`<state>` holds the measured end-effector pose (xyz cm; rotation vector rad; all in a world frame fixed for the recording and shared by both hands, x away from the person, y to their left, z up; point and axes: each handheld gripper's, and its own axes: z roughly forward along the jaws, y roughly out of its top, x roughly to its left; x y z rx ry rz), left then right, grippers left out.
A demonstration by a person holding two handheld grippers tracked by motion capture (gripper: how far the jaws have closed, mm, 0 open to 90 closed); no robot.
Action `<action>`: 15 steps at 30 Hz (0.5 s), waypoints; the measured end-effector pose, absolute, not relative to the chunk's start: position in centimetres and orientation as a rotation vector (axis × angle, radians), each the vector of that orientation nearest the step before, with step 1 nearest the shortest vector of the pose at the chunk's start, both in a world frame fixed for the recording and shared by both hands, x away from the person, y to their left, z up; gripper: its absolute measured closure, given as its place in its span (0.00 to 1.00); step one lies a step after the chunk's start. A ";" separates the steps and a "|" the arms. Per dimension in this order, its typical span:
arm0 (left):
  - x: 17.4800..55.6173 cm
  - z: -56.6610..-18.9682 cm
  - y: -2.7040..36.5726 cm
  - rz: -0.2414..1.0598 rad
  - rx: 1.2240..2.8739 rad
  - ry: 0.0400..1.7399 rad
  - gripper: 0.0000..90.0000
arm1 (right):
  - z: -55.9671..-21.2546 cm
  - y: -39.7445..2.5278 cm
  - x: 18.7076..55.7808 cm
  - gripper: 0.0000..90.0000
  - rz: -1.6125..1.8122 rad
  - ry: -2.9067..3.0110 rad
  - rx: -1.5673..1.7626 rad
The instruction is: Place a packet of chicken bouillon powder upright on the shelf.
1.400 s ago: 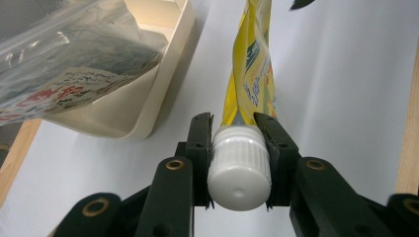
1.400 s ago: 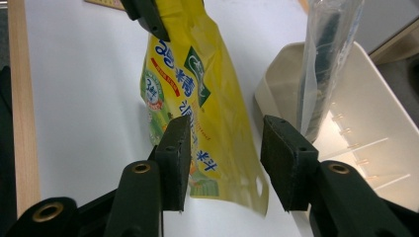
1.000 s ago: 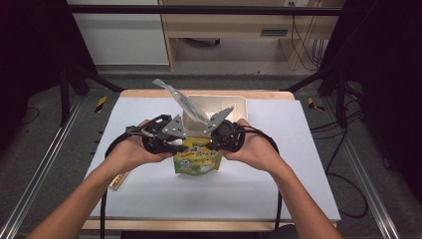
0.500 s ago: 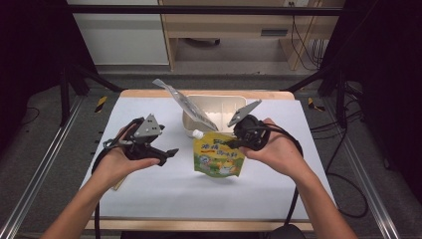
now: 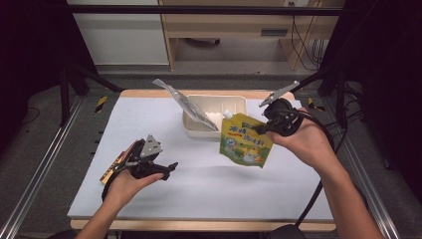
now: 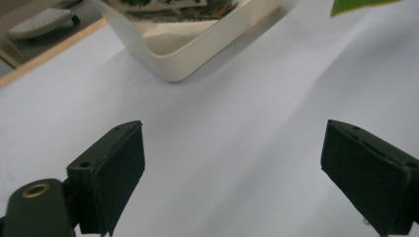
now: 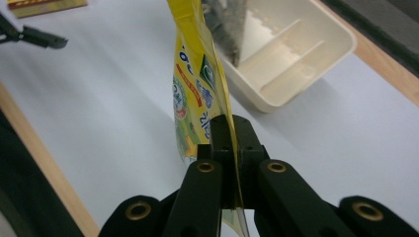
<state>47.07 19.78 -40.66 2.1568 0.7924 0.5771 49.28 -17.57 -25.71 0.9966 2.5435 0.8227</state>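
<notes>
Behind pouch [image 5: 245,144]: tray [image 5: 236,102], silver bag [image 5: 191,105] inside.

The print on the yellow pouch [image 5: 246,144] is too small to read from the high view, and in the right gripper view its top and bottom run off the picture. A clear bag [image 5: 190,106] leaning in the cream tray [image 5: 239,102] hides the tray's left compartment. The left hand [image 5: 124,181] covers part of a flat packet [image 5: 112,168] at the bench's left edge [image 5: 84,164]; its label cannot be told.
</notes>
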 end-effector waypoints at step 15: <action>45.9 -43.8 21.6 0.607 2.188 0.850 0.10 | -21.5 -15.8 53.9 1.00 0.779 2.313 1.229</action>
